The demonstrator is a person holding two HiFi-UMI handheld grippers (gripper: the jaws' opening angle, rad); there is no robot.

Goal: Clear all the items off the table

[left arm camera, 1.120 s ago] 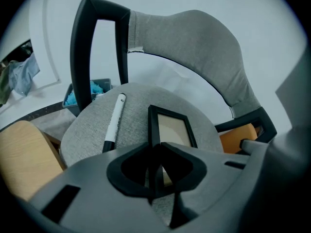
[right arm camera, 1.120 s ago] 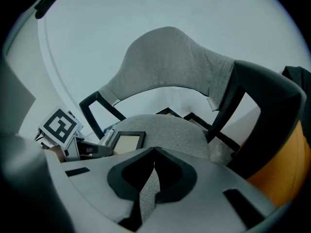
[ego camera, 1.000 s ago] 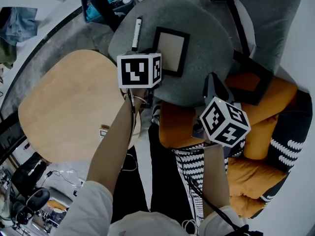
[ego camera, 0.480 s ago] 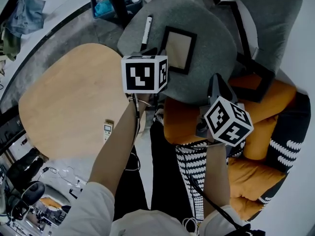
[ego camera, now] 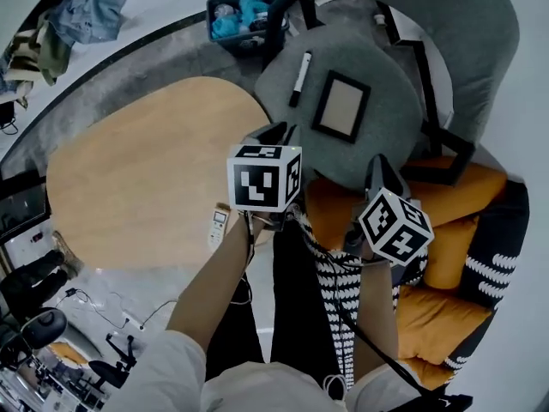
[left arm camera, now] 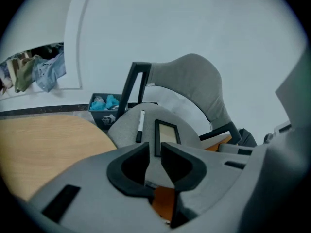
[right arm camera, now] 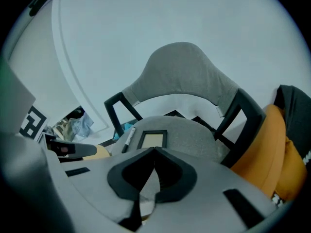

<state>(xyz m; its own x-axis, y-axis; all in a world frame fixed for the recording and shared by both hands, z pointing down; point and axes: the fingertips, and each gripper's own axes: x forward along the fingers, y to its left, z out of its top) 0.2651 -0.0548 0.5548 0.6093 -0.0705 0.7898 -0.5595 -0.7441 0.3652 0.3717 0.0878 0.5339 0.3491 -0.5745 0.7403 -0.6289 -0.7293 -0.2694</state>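
Since a second ago my left gripper (left arm camera: 155,144) has come up and back. Its marker cube used to sit against the corner of the picture frame (ego camera: 340,106); now it is clear of the frame, over the near edge of the chair seat (ego camera: 386,140). The right gripper (right arm camera: 155,148) has shifted less and is still over the orange cushion (ego camera: 330,213), beside the seat. The remote control (ego camera: 220,224), half covered by my left forearm before, now shows whole.

The left fingers (left arm camera: 129,166) are released, with a narrow gap between the tips. Nothing is in that gap; I only see the seat and the frame beyond it. The right fingers are clenched tip to tip with nothing gripped, and they point toward the same seat.

The remote control lies flat on the wooden bench (ego camera: 137,178), close to its near edge and just beside my left forearm. I can see nothing else on the bench top. On the chair seat, the marker (ego camera: 298,78) lies near the picture frame without touching it. A dark bin (ego camera: 225,9) with blue stuff inside stands on the floor beyond the bench and the chair.
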